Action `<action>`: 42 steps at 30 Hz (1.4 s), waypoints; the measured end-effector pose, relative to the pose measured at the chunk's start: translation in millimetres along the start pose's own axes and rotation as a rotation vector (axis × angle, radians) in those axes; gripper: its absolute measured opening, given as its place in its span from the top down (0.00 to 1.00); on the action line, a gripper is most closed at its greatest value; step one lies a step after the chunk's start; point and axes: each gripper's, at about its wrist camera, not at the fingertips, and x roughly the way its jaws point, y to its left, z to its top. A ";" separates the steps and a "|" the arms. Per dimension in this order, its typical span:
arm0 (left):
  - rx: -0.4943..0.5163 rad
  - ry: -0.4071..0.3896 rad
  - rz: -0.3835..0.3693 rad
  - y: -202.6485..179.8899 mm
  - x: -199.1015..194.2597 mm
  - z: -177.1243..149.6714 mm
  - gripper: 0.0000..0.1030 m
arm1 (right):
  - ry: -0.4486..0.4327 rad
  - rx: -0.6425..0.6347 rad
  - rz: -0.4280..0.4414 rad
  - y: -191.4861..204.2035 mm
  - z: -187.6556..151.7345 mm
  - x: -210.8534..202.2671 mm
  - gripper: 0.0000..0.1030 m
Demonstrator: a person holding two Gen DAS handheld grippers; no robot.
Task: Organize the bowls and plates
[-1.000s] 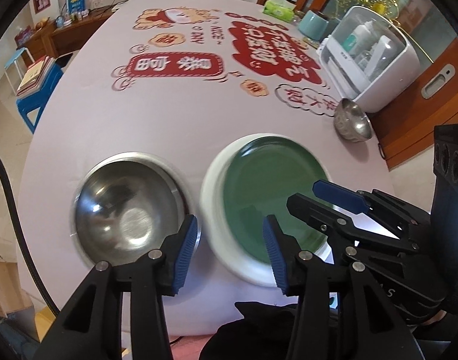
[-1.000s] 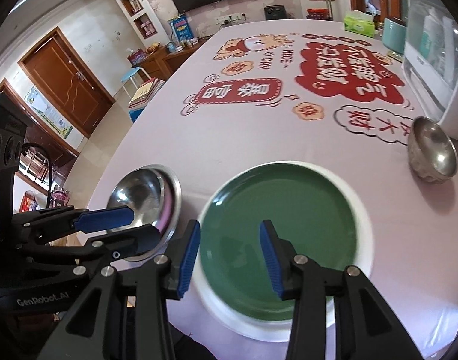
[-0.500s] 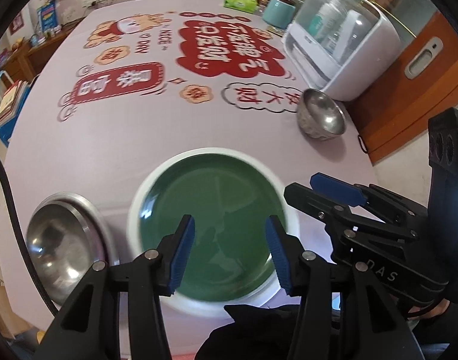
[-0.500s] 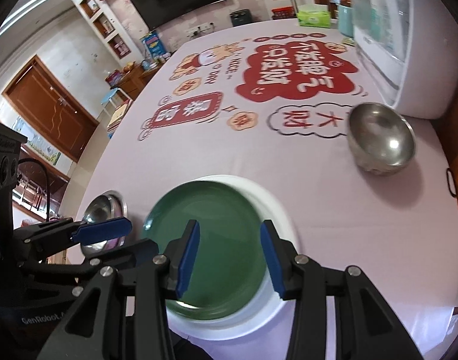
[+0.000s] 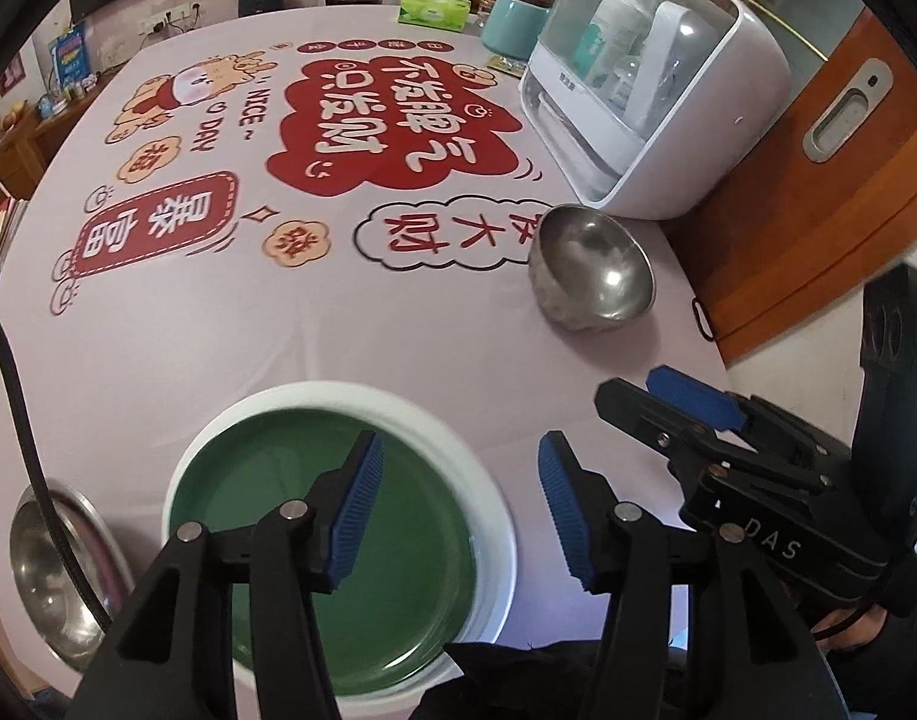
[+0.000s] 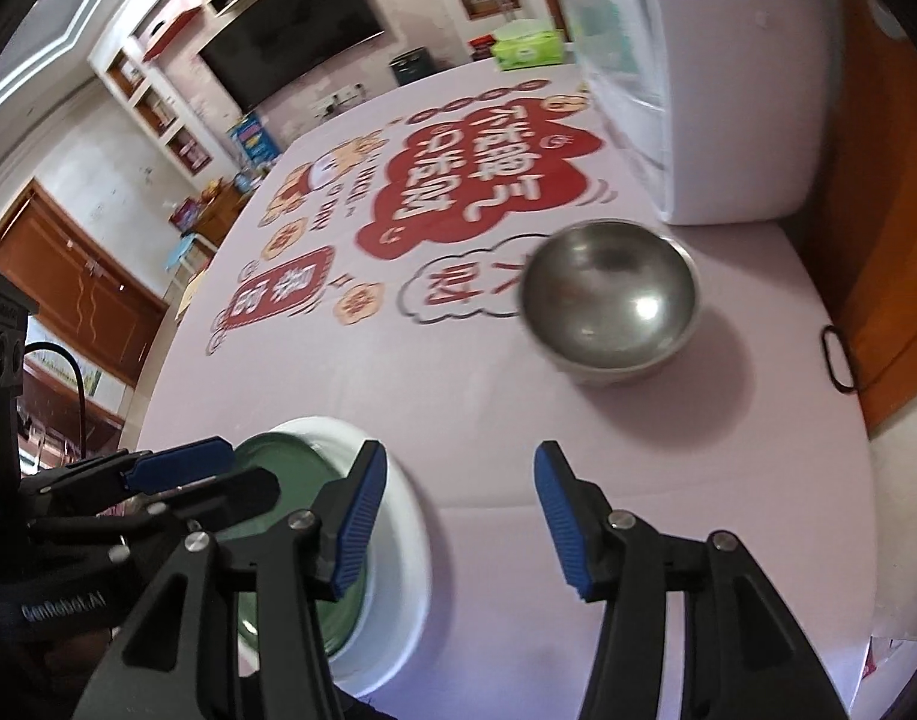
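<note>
A green plate with a white rim [image 5: 266,480] lies near the table's front edge; it also shows in the right wrist view [image 6: 392,516]. A shallow steel bowl [image 5: 44,576] sits left of it. A small steel bowl [image 5: 590,270] stands farther right, also in the right wrist view [image 6: 608,300]. My left gripper [image 5: 458,510] is open and empty above the plate's right side. My right gripper [image 6: 458,516] is open and empty, right of the plate and short of the small bowl; it also shows in the left wrist view [image 5: 692,414].
A white covered dish cabinet [image 5: 656,90] stands at the table's right, just behind the small bowl. A teal pot [image 5: 515,24] and green tissue box [image 5: 434,6] stand at the far edge. The table's right edge [image 6: 818,372] lies near the small bowl.
Both grippers have swung to the right, away from the shallow steel bowl and across the plate, toward the small steel bowl. Both stay open and empty.
</note>
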 end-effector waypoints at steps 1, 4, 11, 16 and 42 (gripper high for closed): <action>0.004 0.005 0.003 -3.8 4.1 4.4 0.49 | -0.002 0.009 -0.002 -5.0 0.2 -0.2 0.50; 0.014 0.015 0.012 -13.0 13.7 15.8 0.49 | -0.009 0.035 -0.013 -20.6 2.3 -0.4 0.50; 0.040 0.023 0.019 -33.5 37.1 42.1 0.45 | -0.047 0.100 -0.035 -53.9 10.8 1.3 0.50; 0.049 0.030 0.013 -44.3 56.4 52.3 0.45 | -0.088 0.123 -0.058 -70.6 16.9 4.7 0.50; -0.006 0.062 -0.109 -49.4 138.1 76.6 0.64 | -0.044 0.139 -0.082 -104.8 32.3 43.2 0.65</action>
